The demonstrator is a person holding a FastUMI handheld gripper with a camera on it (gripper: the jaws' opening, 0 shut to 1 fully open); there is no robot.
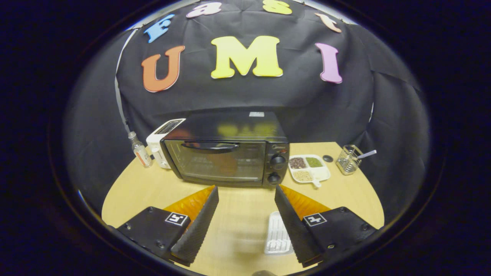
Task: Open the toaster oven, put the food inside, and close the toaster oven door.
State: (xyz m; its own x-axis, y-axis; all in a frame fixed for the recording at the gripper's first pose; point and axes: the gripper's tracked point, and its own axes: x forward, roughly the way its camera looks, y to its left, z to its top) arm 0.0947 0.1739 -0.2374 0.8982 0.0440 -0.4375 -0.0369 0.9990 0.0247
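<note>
claw (246, 193) wide apart, empty

I saw white tray (277, 234) partly hidden behind gripper (246, 194) finger; white toaster (160, 142) half hidden behind toaster oven (226, 151); oven interior unclear.

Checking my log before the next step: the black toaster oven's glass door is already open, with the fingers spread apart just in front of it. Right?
Not quite. The gripper view shows the black toaster oven's glass door closed, handle up. The fingers are indeed spread apart in front of it.
</note>
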